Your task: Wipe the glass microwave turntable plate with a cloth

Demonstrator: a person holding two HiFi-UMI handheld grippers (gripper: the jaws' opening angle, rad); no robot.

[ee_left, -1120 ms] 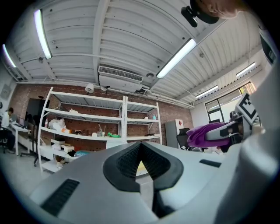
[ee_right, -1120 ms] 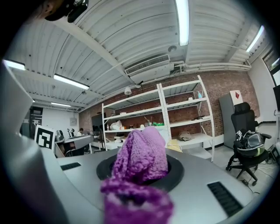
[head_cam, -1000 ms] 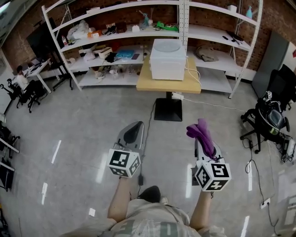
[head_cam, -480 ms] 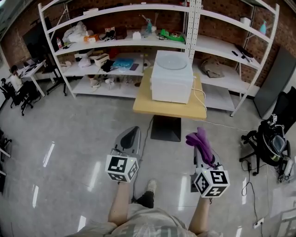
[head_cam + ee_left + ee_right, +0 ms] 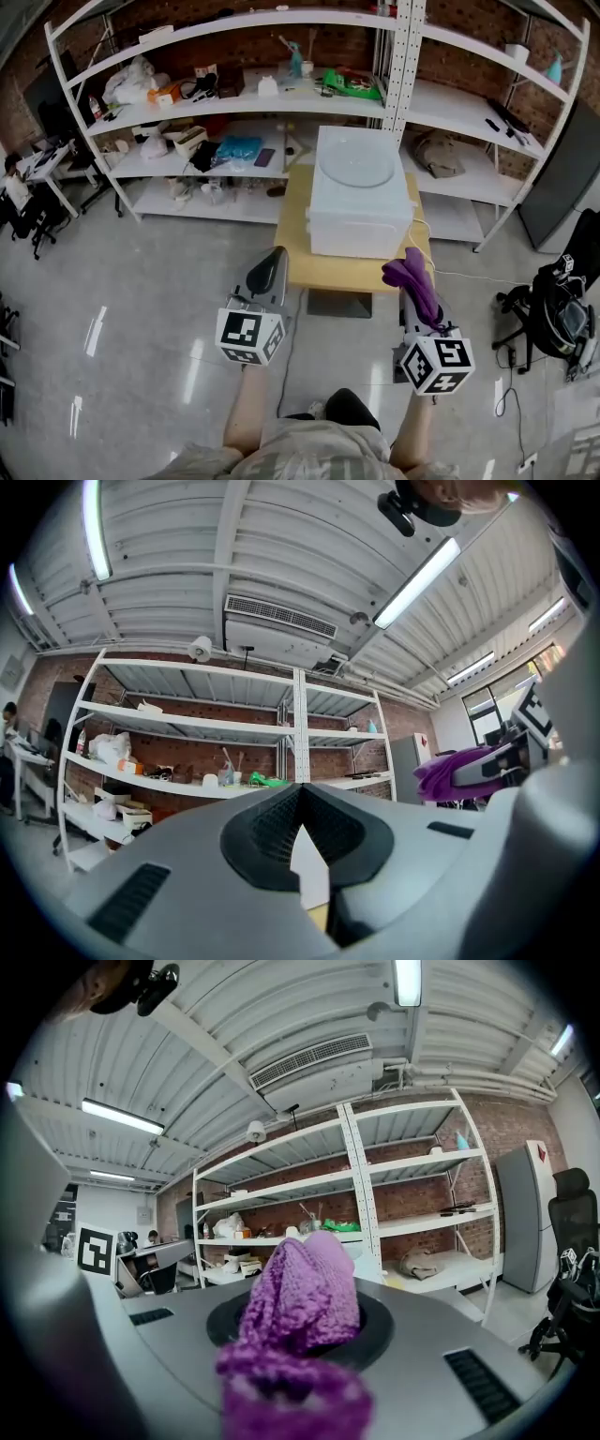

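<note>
The glass turntable plate lies flat on top of a white microwave that stands on a small wooden table. My right gripper is shut on a purple cloth, which fills the middle of the right gripper view as a bunched purple cloth. It hovers at the table's near right corner. My left gripper is shut with nothing in it, just short of the table's near left edge. In the left gripper view the left gripper has its jaws pressed together, and the purple cloth shows at the right.
White shelving with assorted clutter runs behind the table. A black office chair with cables stands at the right; desks and chairs at the far left. Glossy grey floor surrounds the table.
The table and microwave have come much closer, and both grippers now reach the table's near edge. The cloth stays held in the right gripper.
</note>
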